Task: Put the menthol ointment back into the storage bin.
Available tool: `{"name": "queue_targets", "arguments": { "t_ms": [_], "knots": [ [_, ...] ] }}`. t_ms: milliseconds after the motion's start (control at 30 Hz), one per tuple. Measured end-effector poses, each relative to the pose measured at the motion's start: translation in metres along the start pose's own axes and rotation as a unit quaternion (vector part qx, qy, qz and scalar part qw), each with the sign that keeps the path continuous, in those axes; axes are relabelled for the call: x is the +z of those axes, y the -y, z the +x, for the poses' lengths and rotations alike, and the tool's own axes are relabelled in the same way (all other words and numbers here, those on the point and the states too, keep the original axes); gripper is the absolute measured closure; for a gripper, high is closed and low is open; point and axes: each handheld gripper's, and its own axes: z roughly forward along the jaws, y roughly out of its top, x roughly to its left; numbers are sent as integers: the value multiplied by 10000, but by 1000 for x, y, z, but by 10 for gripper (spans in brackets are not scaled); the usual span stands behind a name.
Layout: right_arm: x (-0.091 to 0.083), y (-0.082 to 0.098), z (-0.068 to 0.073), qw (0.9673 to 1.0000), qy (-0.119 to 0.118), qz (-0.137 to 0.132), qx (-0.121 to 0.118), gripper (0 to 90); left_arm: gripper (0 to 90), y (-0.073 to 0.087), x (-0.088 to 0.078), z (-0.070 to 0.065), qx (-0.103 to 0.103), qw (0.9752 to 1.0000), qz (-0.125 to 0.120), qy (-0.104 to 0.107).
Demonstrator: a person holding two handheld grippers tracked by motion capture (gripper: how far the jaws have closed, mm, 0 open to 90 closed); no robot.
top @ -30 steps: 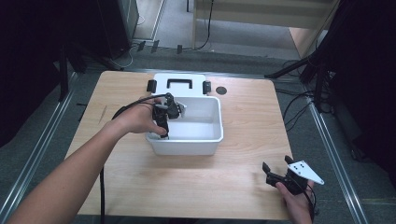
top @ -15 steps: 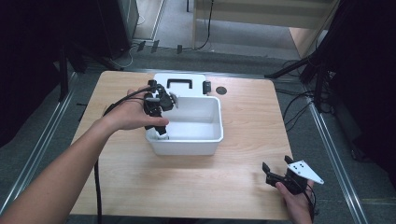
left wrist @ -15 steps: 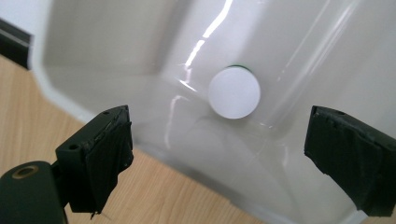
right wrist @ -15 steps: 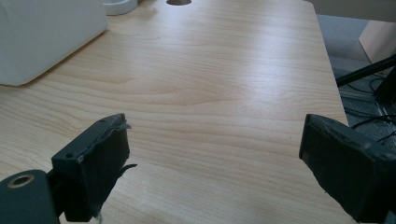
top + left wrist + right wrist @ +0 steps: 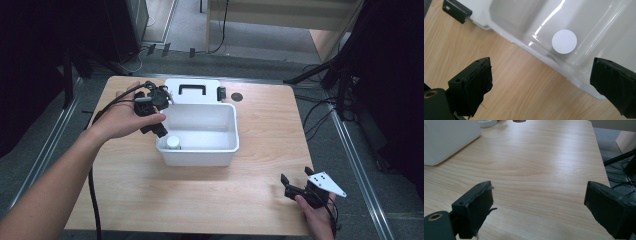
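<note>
Nearest the person, the right gripper (image 5: 295,190) sits low over the table (image 5: 250,200) close to its front right corner, jaws spread wide with nothing between them; in the right gripper view bare wood runs ahead to the far edge, and the right edge drops to the floor just past the outer jaw. A broad open stretch of tabletop lies between this gripper and the white bin (image 5: 227,155), whose rounded corner shows at the upper left of that view.

Farther in, the bin stands mid-table with free wood on its left, front and right. The small white-capped bottle (image 5: 173,143) stands upright inside, tucked into the front left corner against the wall. The left gripper (image 5: 159,127) is held above the bin's left rim, its jaws having just been opening and now spread wide, empty; the bottle's cap (image 5: 564,41) sits below, apart from both pads.

Behind the bin, the lid (image 5: 192,91) lies flat touching its back wall, near the table's far edge
</note>
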Motion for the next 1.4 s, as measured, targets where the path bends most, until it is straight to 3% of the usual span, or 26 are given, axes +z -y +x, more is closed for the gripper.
{"name": "queue_targets", "arguments": {
  "t_ms": [200,333,433,633,700,933,1033,1233,1267,1333,1367,1400],
  "knots": [
    [0,0,0,10000,-6,10,-3,87,47,17,-2,9,-197,9997,-139,9],
    [0,0,0,10000,-5,14,-15,87,48,36,0,16,-441,9987,-233,46],
    [0,0,0,10000,-2,12,-13,87,50,44,0,19,-480,9984,-271,84],
    [1,0,0,10000,6,22,-21,87,63,70,6,28,-856,9953,-445,0],
    [1,0,0,10000,6,20,-30,87,64,73,7,29,-881,9951,-439,-1],
    [1,0,0,10000,4,19,-30,87,64,98,19,28,-1307,9884,-762,-113],
    [1,0,0,10000,5,18,-30,87,64,104,23,27,-1354,9876,-783,-98],
    [0,0,1,10000,19,21,-34,87,64,126,36,21,-1629,9796,-1150,-237],
    [0,0,1,10000,19,21,-35,87,64,126,36,21,-1629,9796,-1150,-237],
    [0,0,1,10000,22,18,-36,87,67,137,42,19,-1747,9753,-1313,-325],
    [0,0,1,10000,21,20,-38,87,73,137,42,19,-1747,9753,-1313,-325],
    [0,0,1,10000,19,18,-36,87,73,144,46,17,-1814,9722,-1434,-367]
  ]
}}
